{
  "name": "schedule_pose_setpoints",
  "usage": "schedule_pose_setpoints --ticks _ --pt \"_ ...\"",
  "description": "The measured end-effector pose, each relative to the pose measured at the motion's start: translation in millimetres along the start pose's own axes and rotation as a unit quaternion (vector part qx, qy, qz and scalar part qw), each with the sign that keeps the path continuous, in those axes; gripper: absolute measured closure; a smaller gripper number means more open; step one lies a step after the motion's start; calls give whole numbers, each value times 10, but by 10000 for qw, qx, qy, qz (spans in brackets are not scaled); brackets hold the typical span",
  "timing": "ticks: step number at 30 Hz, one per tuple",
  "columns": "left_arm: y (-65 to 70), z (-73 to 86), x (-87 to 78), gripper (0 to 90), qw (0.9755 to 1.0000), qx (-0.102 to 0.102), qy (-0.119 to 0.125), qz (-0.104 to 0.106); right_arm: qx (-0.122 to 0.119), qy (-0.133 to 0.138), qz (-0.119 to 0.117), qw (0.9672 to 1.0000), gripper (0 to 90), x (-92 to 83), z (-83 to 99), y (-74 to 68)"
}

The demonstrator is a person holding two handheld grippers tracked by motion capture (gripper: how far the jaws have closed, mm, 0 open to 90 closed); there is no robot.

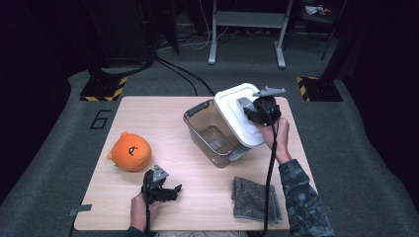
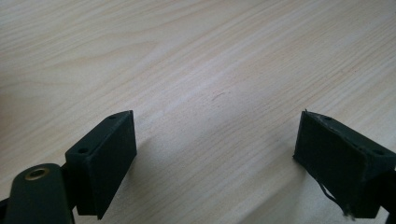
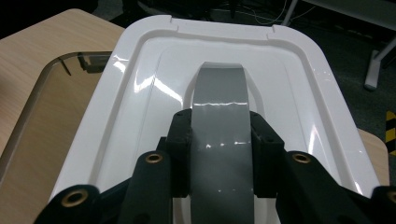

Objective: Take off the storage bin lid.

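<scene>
Evidently lid point(image 1: 239, 112) held off-centre over bin point(image 1: 210, 133) by right gripper point(image 3: 218, 140) clenched on its grey handle point(image 3: 219, 100), leaving bin open; left gripper point(image 1: 165, 187) released, idle nearer the person

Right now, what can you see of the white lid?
The lid is white glossy plastic, rectangular with rounded corners and a raised rim, with a grey handle arching across its middle. The right gripper is shut on that handle, holding the lid tilted, partly off the clear bin, whose left side is uncovered.
</scene>
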State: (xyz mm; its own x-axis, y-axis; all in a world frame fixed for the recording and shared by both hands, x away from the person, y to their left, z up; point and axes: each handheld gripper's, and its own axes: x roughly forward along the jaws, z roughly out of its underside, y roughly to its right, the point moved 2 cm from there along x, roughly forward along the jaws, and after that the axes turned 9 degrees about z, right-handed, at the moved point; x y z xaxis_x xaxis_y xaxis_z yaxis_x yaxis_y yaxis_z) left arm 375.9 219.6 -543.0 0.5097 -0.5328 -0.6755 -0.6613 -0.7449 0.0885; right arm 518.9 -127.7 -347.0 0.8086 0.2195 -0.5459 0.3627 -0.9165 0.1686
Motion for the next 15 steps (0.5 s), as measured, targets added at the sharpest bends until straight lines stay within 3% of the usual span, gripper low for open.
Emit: schedule_pose_setpoints --ticks 8,15 --pt "2 1 6 124 10000 -15 44 -24 131 -57 279 9995 662 2 77 191" --pt "1 1 5 123 10000 -12 40 -23 243 -138 388 9989 662 35 148 322"
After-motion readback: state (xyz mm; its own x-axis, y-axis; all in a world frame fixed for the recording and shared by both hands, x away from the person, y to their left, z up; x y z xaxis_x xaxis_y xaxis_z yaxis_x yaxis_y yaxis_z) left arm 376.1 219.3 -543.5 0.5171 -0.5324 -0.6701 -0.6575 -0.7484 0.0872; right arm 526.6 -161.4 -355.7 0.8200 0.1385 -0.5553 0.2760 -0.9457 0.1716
